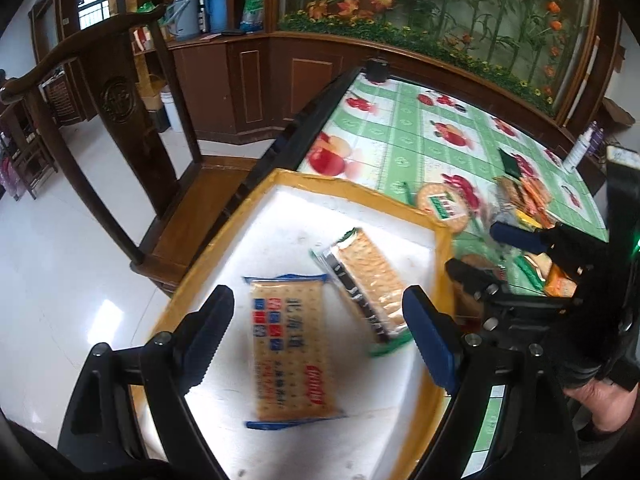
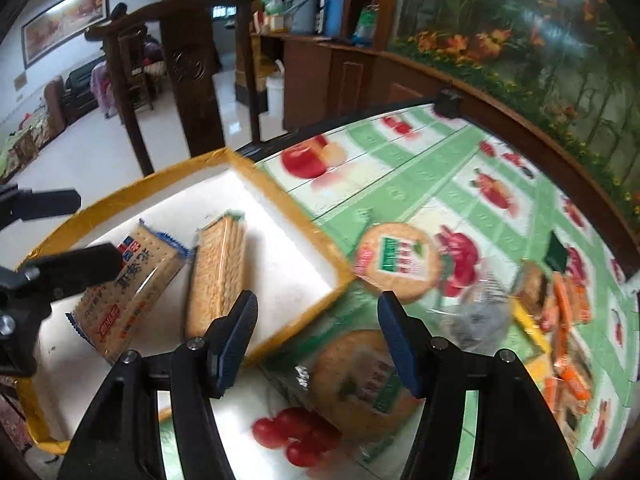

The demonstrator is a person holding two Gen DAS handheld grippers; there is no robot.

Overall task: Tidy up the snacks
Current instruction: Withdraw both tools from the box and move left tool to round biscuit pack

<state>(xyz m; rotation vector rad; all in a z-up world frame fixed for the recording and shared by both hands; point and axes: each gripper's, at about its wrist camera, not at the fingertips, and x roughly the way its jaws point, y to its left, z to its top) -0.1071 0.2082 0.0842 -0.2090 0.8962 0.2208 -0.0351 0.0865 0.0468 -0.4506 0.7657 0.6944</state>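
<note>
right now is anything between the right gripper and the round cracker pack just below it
Nothing visible. The right gripper is open right above the near round cracker pack, which lies on the tablecloth outside the tray. The tray's yellow corner sits just left of it.

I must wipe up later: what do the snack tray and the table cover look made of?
Tray: probably white foam or board, matte, its rim wrapped in glossy yellow-brown tape. Table cover: likely wipeable plastic or oilcloth, printed with green checks and fruit, faintly shiny.
</note>
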